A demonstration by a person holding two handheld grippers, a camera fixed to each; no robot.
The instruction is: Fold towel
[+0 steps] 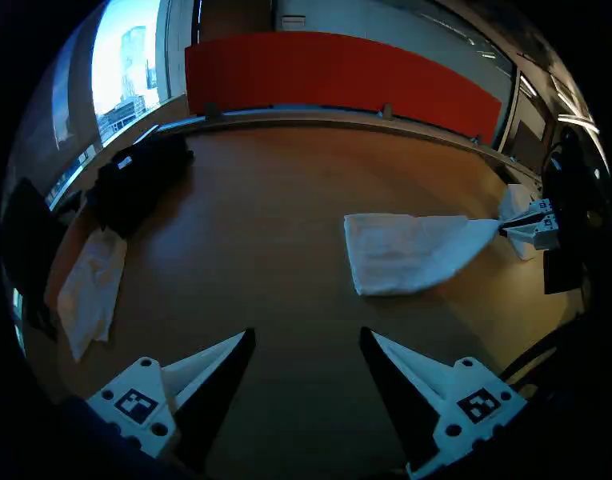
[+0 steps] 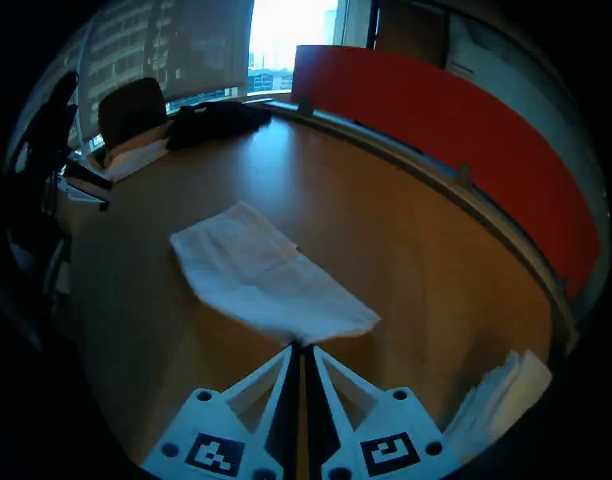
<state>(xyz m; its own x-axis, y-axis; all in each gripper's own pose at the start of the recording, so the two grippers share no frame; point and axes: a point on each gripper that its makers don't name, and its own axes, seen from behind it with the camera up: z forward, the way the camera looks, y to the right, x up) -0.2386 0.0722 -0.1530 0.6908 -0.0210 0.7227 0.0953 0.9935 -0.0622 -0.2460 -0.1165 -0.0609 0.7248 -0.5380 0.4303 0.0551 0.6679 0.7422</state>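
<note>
Two printed markers [image 2: 212, 454] top the right gripper [image 2: 302, 350] pinching the towel [image 2: 262, 276].

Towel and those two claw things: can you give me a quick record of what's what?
towel: white, on table, one corner stretched to a point
right gripper: shut on that corner
left gripper: open, holding nothing, over table
other cloth: second towel at table edge; stack beside right gripper
</note>
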